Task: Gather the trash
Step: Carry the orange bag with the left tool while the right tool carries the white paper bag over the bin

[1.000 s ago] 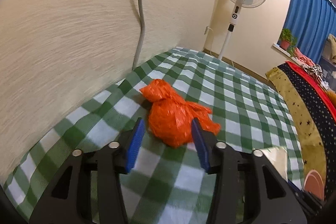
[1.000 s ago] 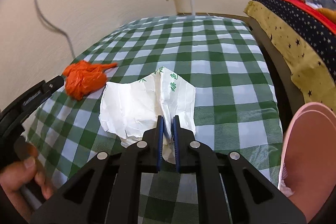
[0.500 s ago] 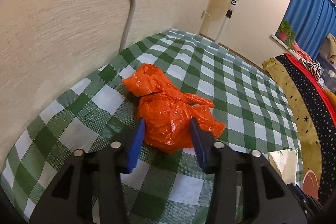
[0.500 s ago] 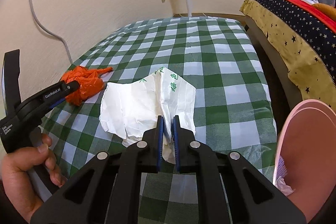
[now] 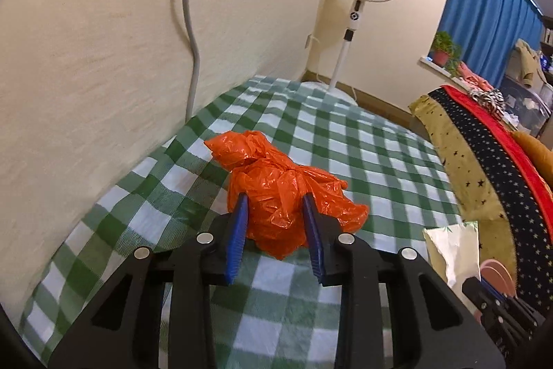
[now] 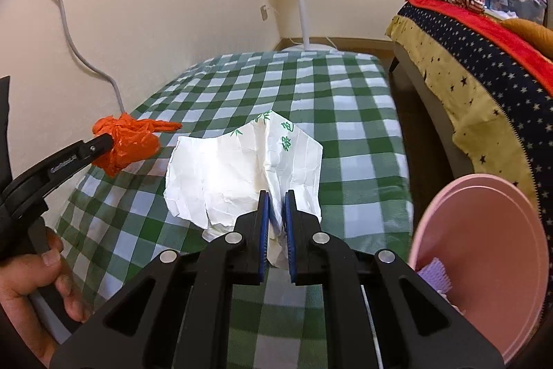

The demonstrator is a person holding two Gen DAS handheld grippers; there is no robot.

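We see the left gripper [image 5: 276, 206] with its blue fingers [image 5: 238, 230] spread on either side of the orange plastic bag [image 5: 280, 192], which lies on the green checked cloth [image 5: 363, 140] at 12 o'clock from the tool; whether the pads press it we cannot tell. Our right gripper [image 6: 276, 206] is clamped on the crumpled white paper bag [image 6: 238, 172], at 12 o'clock from its fingers. A pink bin [image 6: 484, 265] stands at 4 o'clock.

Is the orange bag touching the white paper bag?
Apart. In the right wrist view, a strip of green checked cloth shows between the orange bag and the white paper bag.
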